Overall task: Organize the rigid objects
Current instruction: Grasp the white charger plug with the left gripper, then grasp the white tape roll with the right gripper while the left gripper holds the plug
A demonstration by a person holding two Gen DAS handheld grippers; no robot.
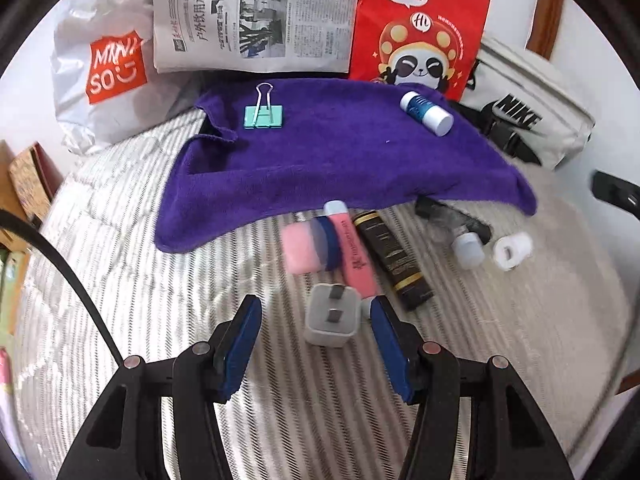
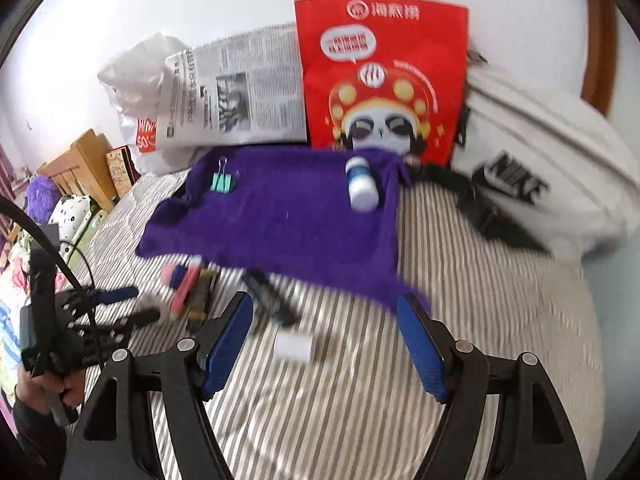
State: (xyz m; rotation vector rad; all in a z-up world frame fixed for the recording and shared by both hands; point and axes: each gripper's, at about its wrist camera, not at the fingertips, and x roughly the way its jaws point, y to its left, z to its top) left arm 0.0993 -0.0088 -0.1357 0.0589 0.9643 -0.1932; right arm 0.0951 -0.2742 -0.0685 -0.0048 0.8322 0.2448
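Striped bedcover [image 1: 160, 320] under purple towel [image 1: 340, 160] (both tongs [image 1: 316, 312] [image 2: 326, 316] wide, empty).

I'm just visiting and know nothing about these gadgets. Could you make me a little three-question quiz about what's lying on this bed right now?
1. True or false: the green binder clip lies on the purple towel.
2. Which thing sits nearest between the fingers of the left gripper?
A. the white plug adapter
B. the small white bottle
C. the newspaper
3. Fill in: both the left gripper and the right gripper are ____ and hold nothing.

Key:
1. True; the small white bottle lies on the towel too.
2. A; it lies on the striped bedcover, beside the pink tube.
3. Open.
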